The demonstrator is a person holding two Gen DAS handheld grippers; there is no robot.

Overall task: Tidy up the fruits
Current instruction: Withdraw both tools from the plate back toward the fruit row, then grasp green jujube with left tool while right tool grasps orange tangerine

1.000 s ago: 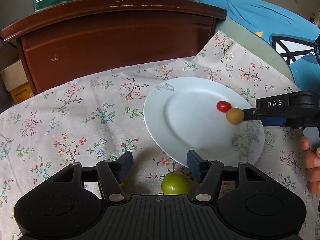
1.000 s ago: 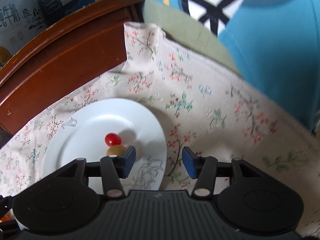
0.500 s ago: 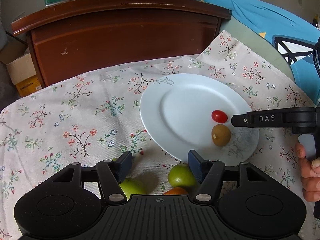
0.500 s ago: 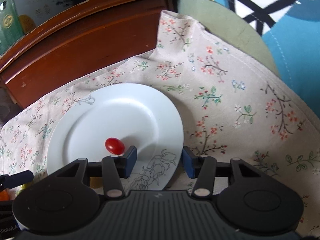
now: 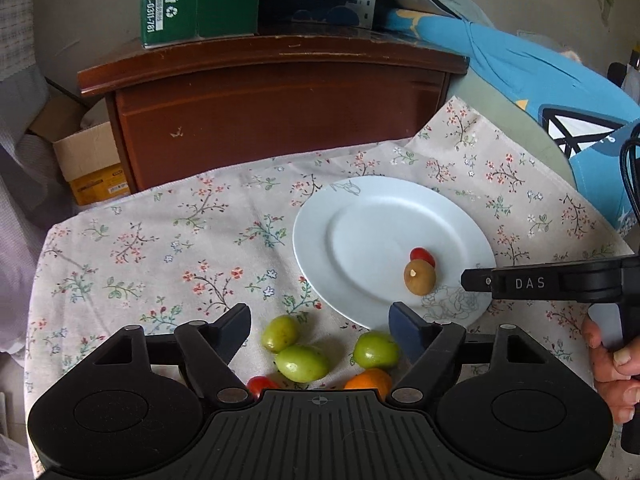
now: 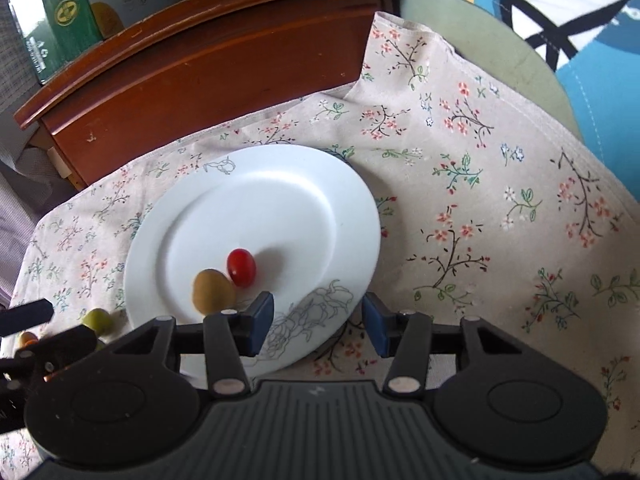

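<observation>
Fruits sit in two groups — a brown fruit point(image 5: 419, 277) touching a red cherry tomato point(image 5: 422, 256) on the white plate point(image 5: 360, 216), and three green fruits point(image 5: 302, 362), an orange point(image 5: 368, 381) and another tomato on the floral cloth point(image 5: 160, 240). The left claw point(image 5: 320, 326) is opening above the loose ones, gripping nothing; the right claw point(image 6: 318, 322) hovers half-open and empty over the plate's edge.

Soft daylight, fisheye-bent edges, dark vignetted corners.

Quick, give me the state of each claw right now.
Left claw: opening, holding nothing.
Right claw: open, holding nothing.
</observation>
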